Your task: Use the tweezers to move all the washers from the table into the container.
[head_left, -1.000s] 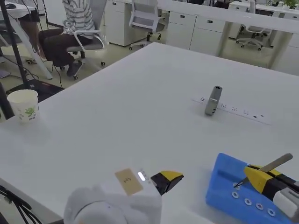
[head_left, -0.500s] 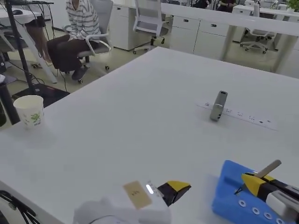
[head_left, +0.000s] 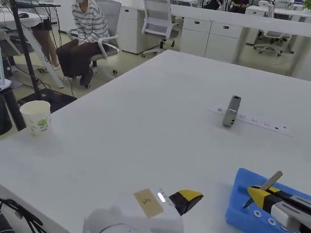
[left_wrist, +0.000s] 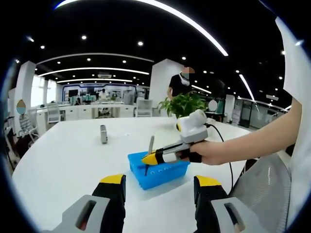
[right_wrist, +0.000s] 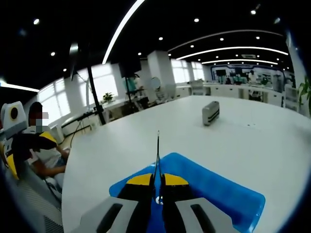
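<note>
One paper cup (head_left: 36,116) stands far to the left of the single blue container (head_left: 238,206) on the white tabletop (head_left: 146,126). Just left of the container hangs the left hand-held gripper (head_left: 187,197), its two jaws spread with nothing between them. Over the container the right hand-held gripper (head_left: 256,192) is clamped on one pair of tweezers (head_left: 271,180), tip pointing down inside, where a few small washers (head_left: 258,213) lie; I can't count them surely. Beyond the container lies one grey device (head_left: 231,110).
</note>
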The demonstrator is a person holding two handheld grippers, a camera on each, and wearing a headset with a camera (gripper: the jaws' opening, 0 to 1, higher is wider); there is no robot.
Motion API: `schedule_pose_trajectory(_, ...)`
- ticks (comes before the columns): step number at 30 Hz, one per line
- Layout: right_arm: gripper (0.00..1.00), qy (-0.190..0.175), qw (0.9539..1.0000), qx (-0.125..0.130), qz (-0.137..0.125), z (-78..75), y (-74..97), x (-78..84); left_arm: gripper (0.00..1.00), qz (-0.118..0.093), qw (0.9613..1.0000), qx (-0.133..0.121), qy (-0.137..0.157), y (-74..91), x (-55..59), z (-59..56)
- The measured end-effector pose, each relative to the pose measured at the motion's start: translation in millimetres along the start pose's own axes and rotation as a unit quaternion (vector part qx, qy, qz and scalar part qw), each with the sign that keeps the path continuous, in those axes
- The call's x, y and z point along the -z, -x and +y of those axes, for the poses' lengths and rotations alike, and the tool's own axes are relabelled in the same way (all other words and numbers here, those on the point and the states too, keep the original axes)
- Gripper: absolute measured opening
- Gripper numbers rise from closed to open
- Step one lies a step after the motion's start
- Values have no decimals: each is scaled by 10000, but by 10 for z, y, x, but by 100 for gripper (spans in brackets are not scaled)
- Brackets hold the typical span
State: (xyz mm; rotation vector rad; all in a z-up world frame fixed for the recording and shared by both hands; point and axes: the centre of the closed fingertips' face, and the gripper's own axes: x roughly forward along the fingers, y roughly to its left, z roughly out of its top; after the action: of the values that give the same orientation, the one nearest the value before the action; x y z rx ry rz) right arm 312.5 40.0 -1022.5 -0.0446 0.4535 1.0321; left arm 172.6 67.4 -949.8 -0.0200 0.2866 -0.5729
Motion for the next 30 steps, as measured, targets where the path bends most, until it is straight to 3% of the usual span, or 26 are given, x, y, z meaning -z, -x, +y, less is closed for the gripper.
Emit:
schedule_pose_trajectory(20, 4, 275, 9996, 14, 105, 24, -11, 34, 54, 31, 10000, 28, 0, -4, 11, -10)
schedule_pose_trajectory(30, 4, 279, 9994, 67, -170, 33, 30, -130, 54, 35, 10000, 42, -15, -4, 12, -15)
